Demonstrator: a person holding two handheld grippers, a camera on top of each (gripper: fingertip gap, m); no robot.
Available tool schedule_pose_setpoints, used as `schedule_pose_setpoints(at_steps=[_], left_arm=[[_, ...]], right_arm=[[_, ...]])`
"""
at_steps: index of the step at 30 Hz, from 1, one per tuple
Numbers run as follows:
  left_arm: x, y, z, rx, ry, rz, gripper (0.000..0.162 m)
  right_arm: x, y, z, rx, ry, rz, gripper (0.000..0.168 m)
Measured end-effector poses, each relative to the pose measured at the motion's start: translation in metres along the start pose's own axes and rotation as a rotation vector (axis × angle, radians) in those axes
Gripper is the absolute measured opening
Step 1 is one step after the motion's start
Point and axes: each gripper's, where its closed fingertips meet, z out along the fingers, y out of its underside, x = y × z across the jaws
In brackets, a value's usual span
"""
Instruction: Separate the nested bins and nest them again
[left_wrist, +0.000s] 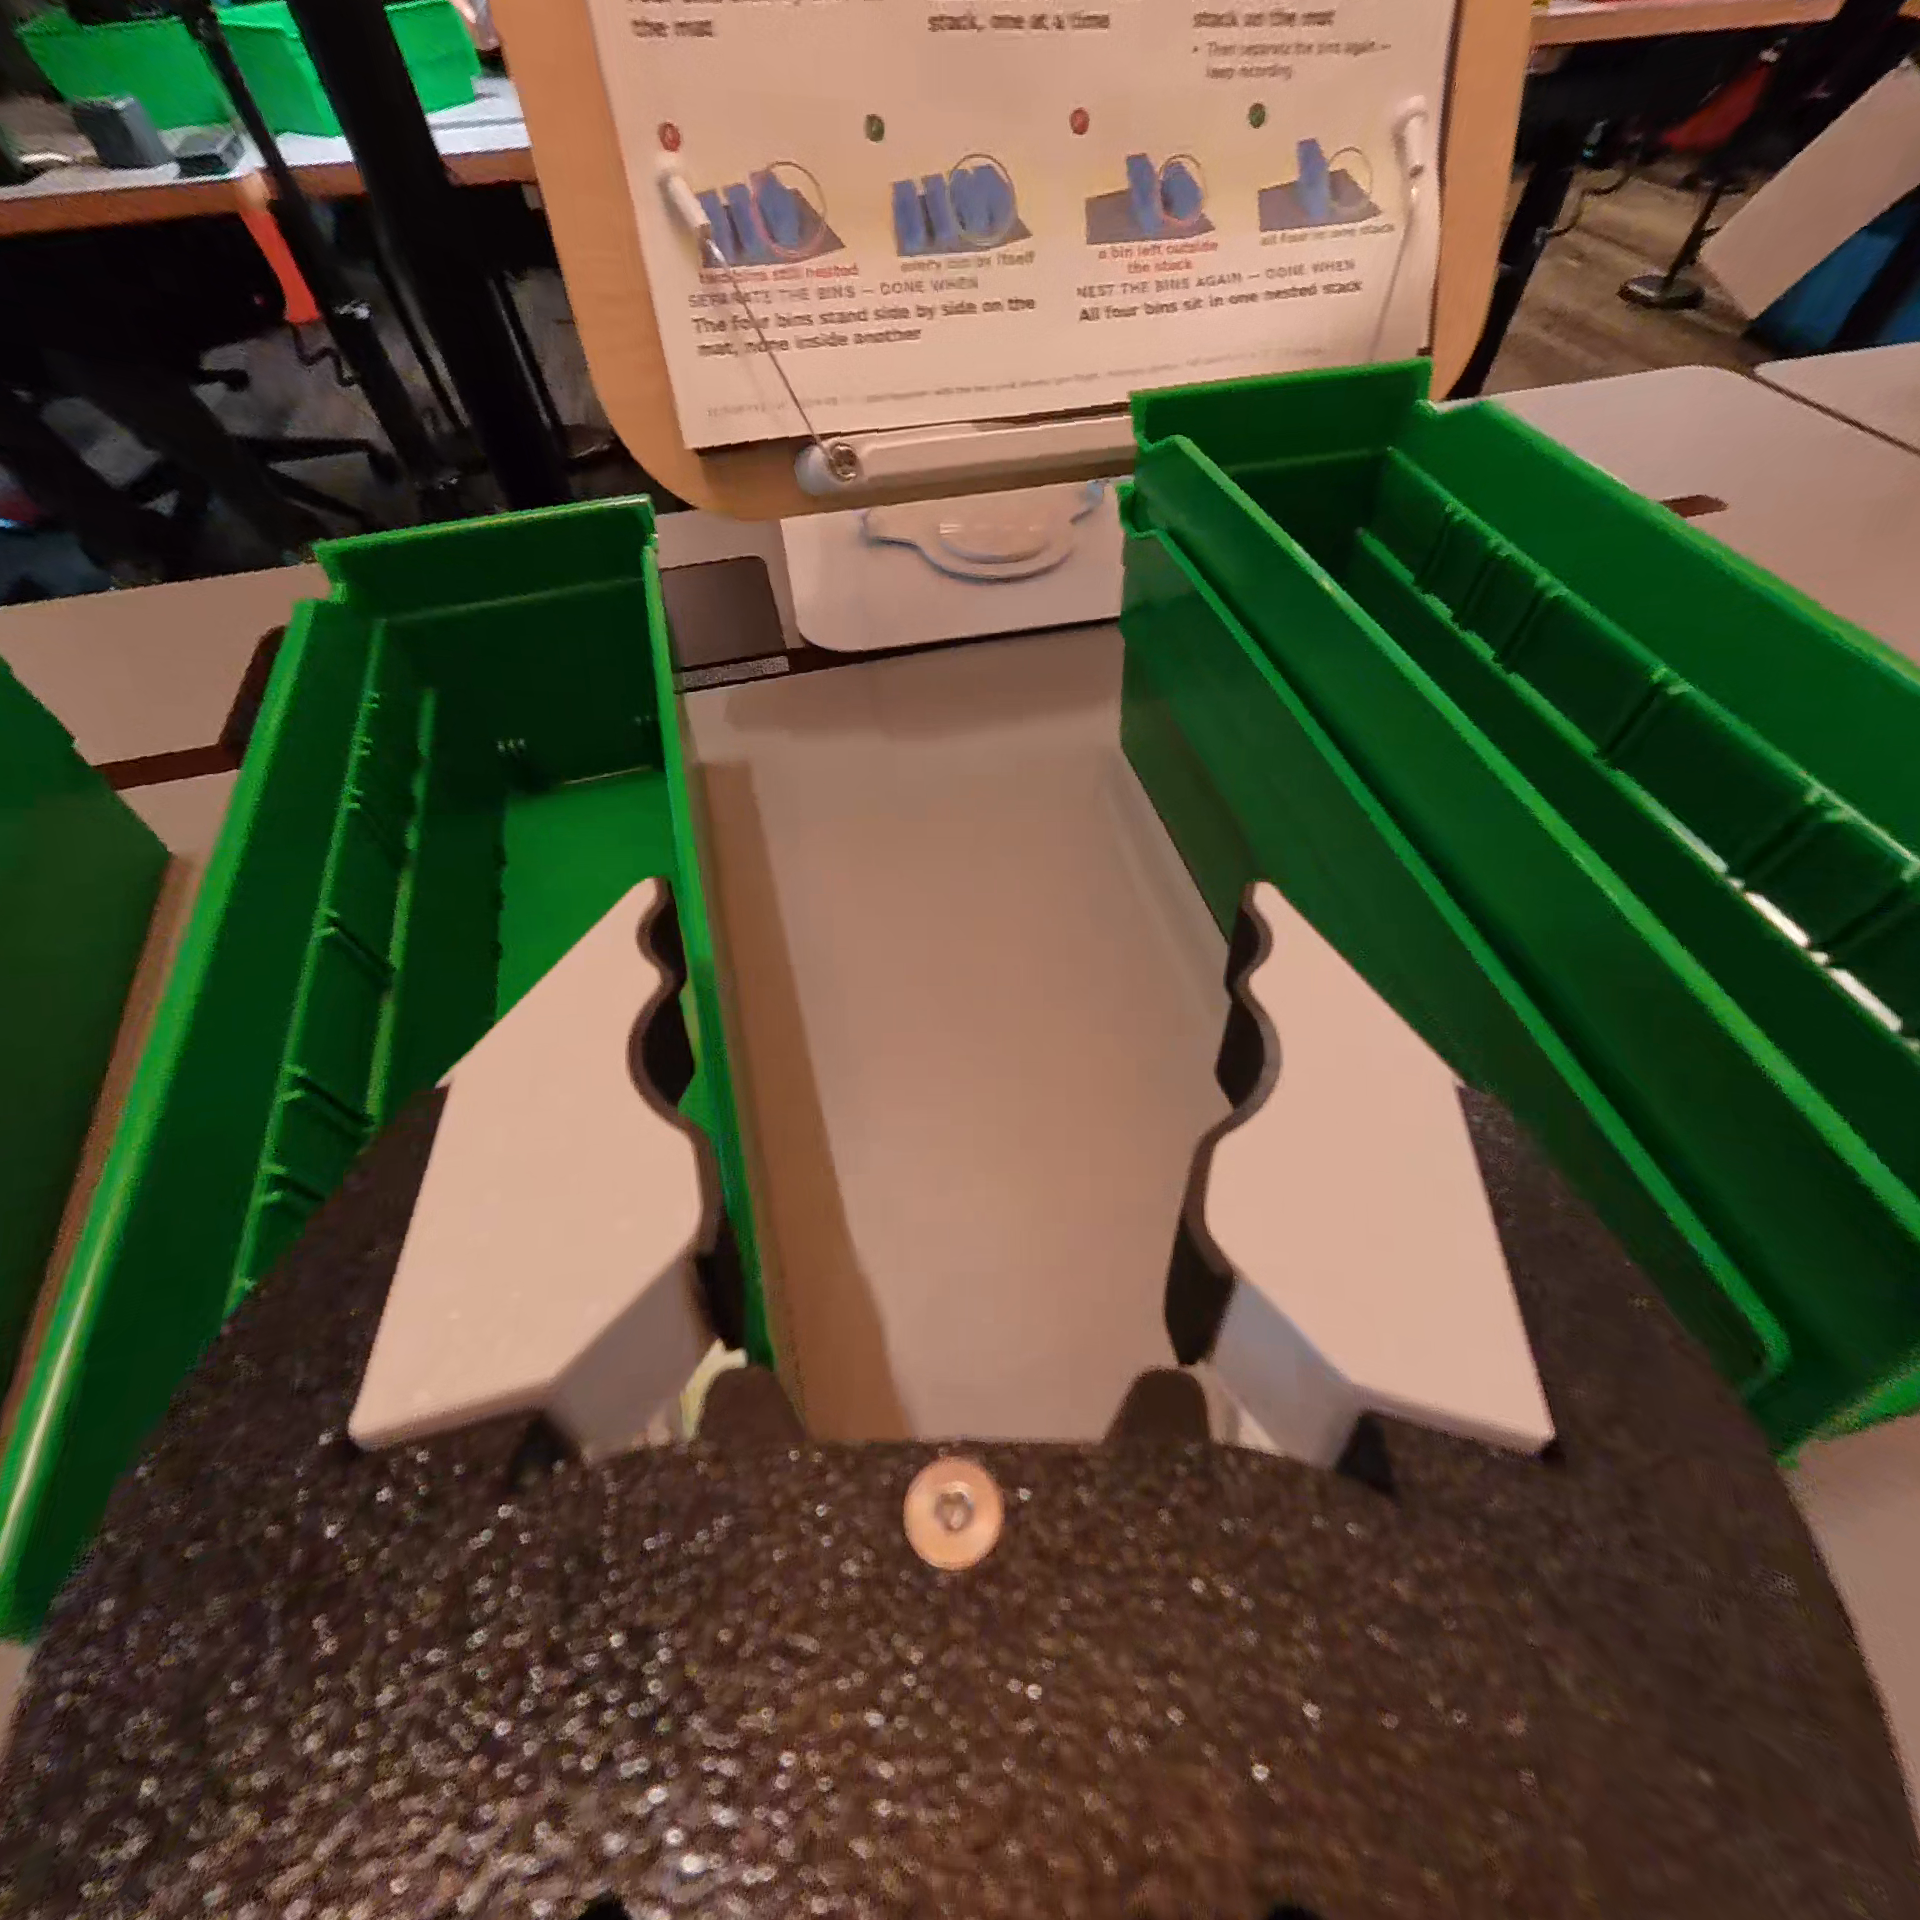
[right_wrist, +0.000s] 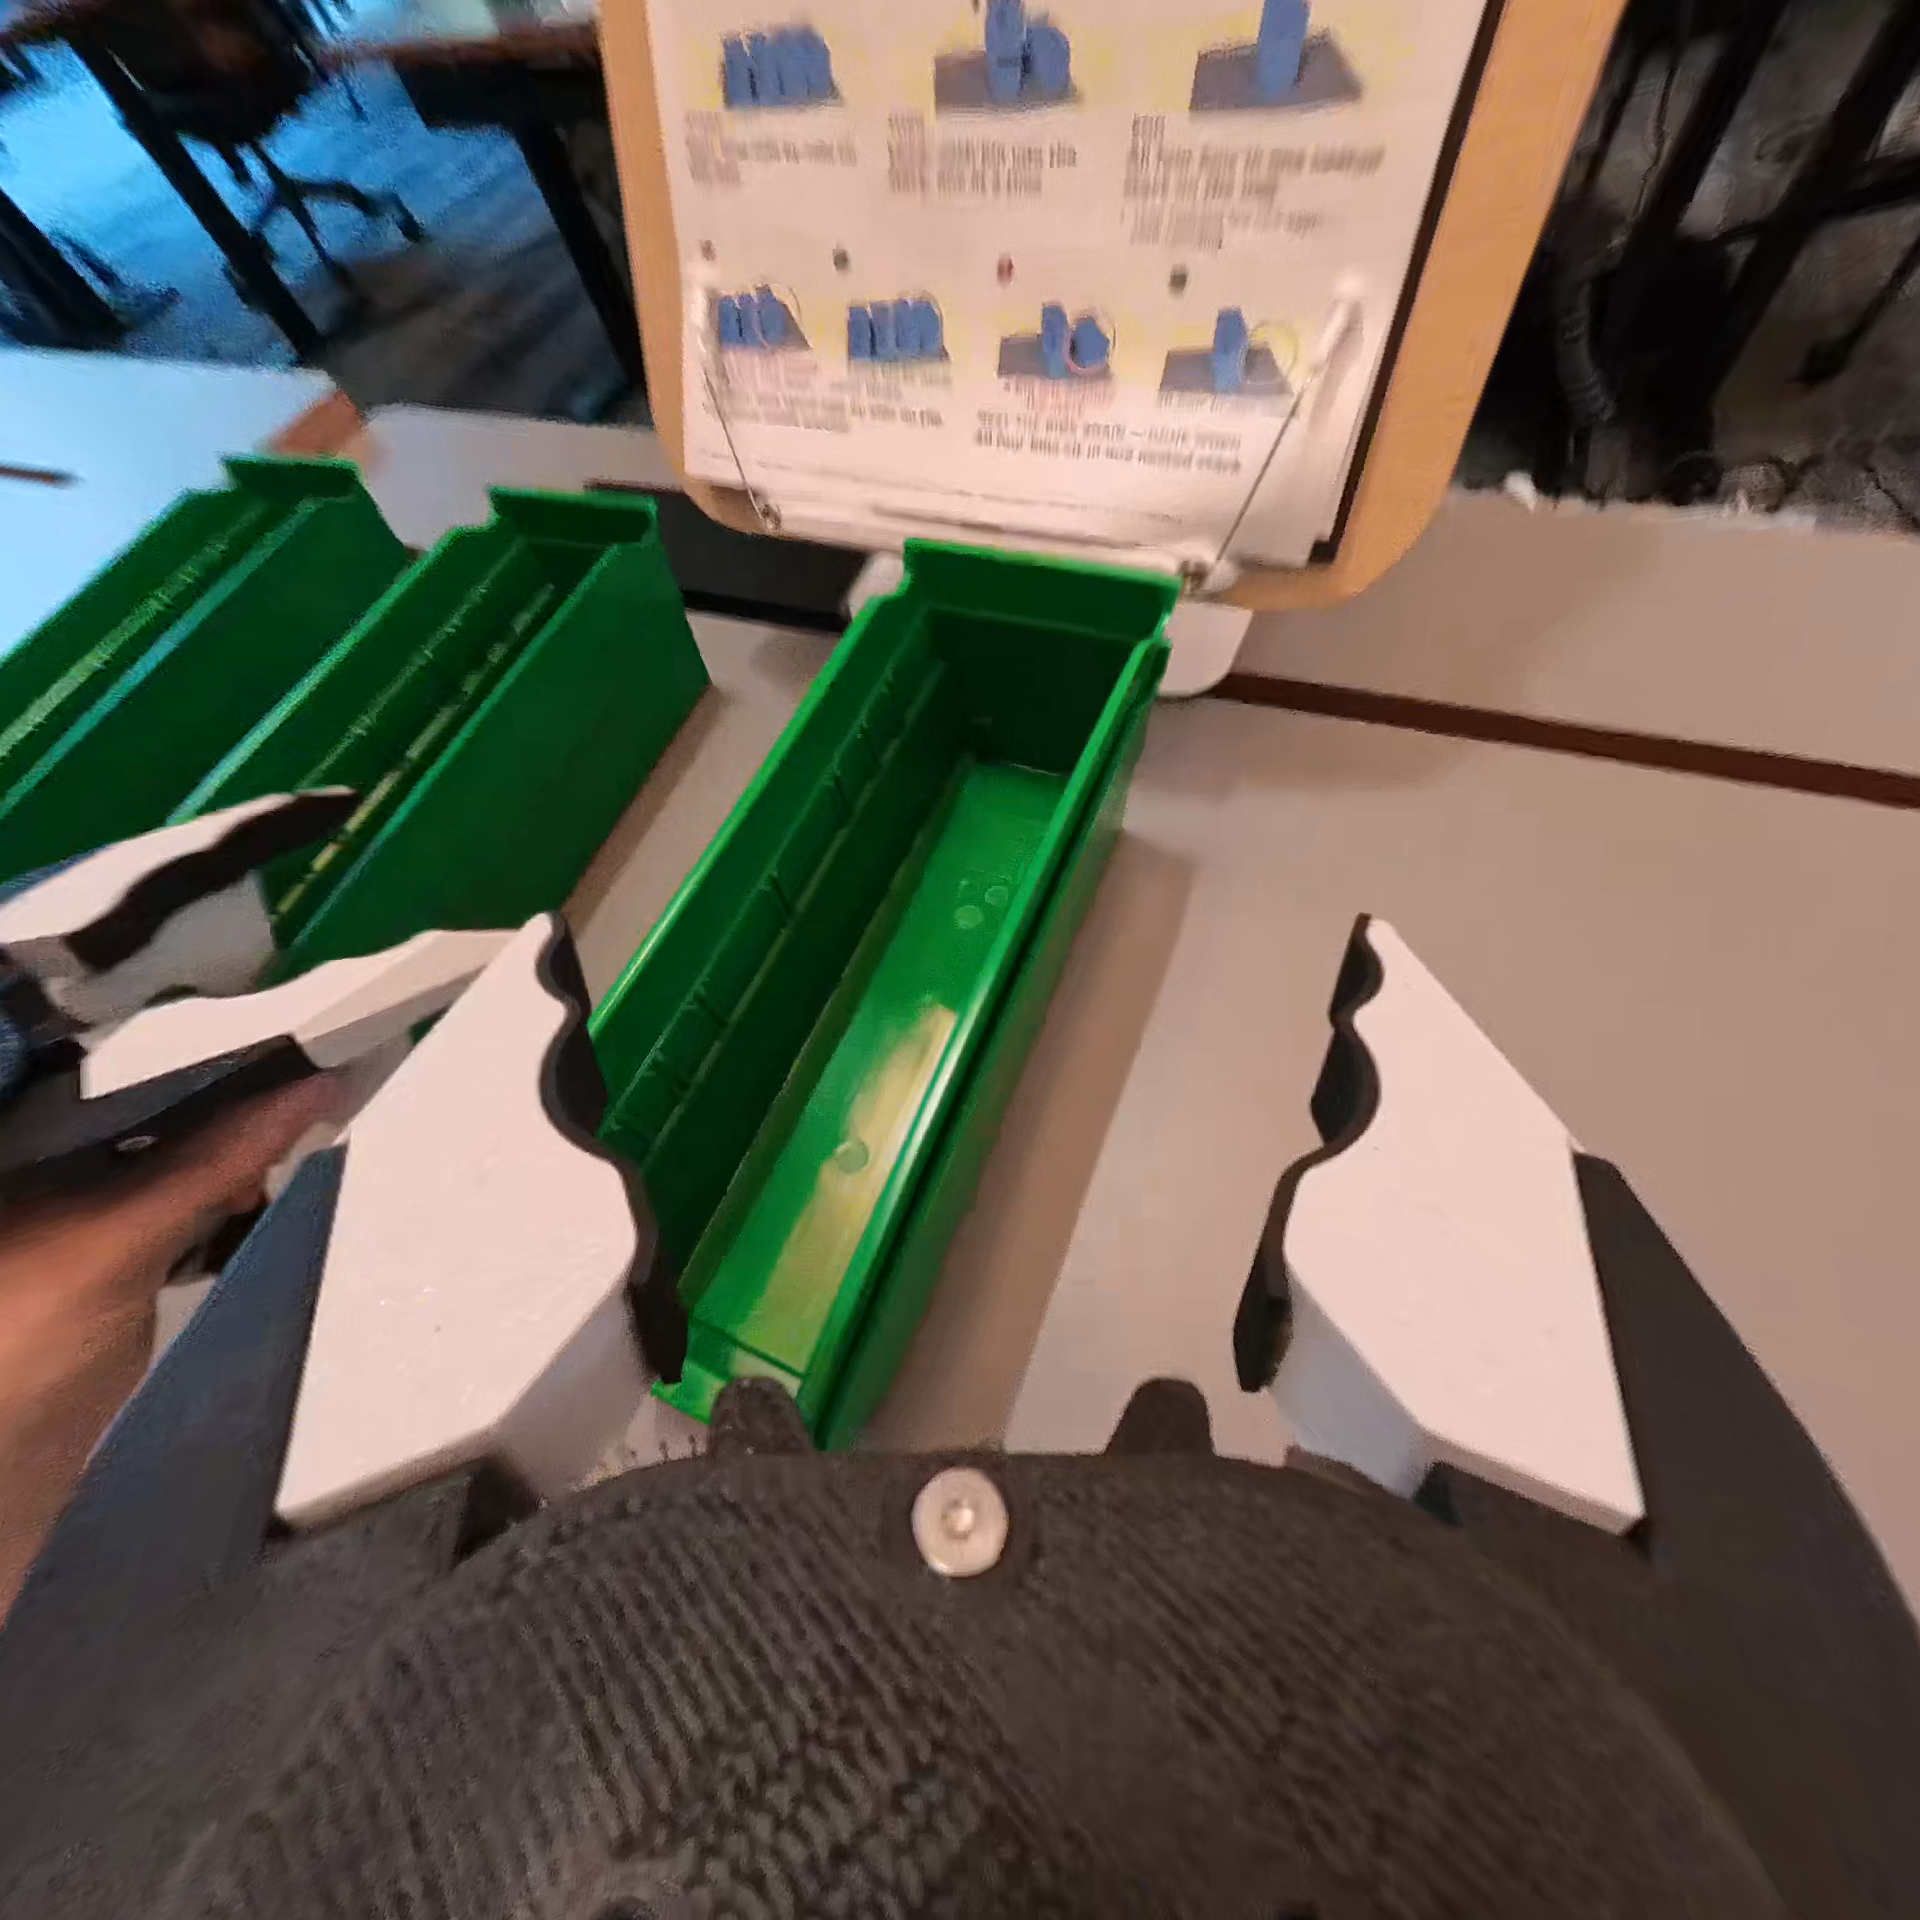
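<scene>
Bins of green plastic stood on the grey table, long and narrow, each open at the top. In the right wrist view three groups showed: the right-hand bin just ahead of the right gripper, a middle bin beside it with a gap between, and a far-left bin beyond that. The right-hand bin looked doubled: a second rim line ran along its outer wall, so it was probably two bins nested, with the inner one seated deep.

The right gripper hung over that bin with its fingers spread wide, clamped on nothing; its left finger sat near the bin's left wall. The left gripper was likewise spread and empty, hovering over bare table between the middle bin and the doubled bin.

Thin-walled moulded plastic like this was likely light and fairly stiff, though long walls could flex inward under a squeeze. The glossy surface looked slippery, so a pinch across one long wall near its rim, or on the raised lip at the far end, seemed the surest hold. Nested bins might stick together, so the outer one would need holding down.

An instruction card stood on a stand behind the bins.
</scene>
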Motion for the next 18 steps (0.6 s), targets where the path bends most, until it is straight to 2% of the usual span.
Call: schedule_pose_setpoints(at_steps=[2, 5, 9, 10, 12, 13, 15, 18], left_arm=[[0.0, -0.006, -0.001, 0.01, 0.007, 0.015, 0.106], [-0.014, -0.012, -0.007, 0.061, -0.071, 0.084, 0.108], [-0.016, -0.009, -0.01, 0.088, -0.067, 0.025, 0.108], [-0.017, -0.009, -0.01, 0.095, -0.07, 0.027, 0.108], [-0.016, -0.007, -0.011, 0.091, -0.069, 0.042, 0.108], [-0.016, -0.006, -0.01, 0.087, -0.067, 0.044, 0.108], [-0.016, -0.003, -0.008, 0.071, -0.058, 0.031, 0.108], [-0.016, -0.003, -0.009, 0.063, -0.046, 0.01, 0.108]], right_arm=[[-0.005, 0.002, 0.019, -0.078, 0.013, 0.003, 0.138], [-0.007, 0.016, 0.049, -0.201, 0.072, -0.024, 0.135], [0.003, 0.041, 0.08, -0.369, 0.186, -0.03, 0.134], [0.0, 0.044, 0.085, -0.386, 0.18, -0.012, 0.13], [-0.01, 0.047, 0.093, -0.403, 0.136, 0.002, 0.102], [-0.011, 0.048, 0.096, -0.411, 0.138, -0.01, 0.099], [-0.003, 0.053, 0.099, -0.448, 0.189, -0.018, 0.111], [-0.004, 0.052, 0.101, -0.458, 0.181, -0.009, 0.11]])
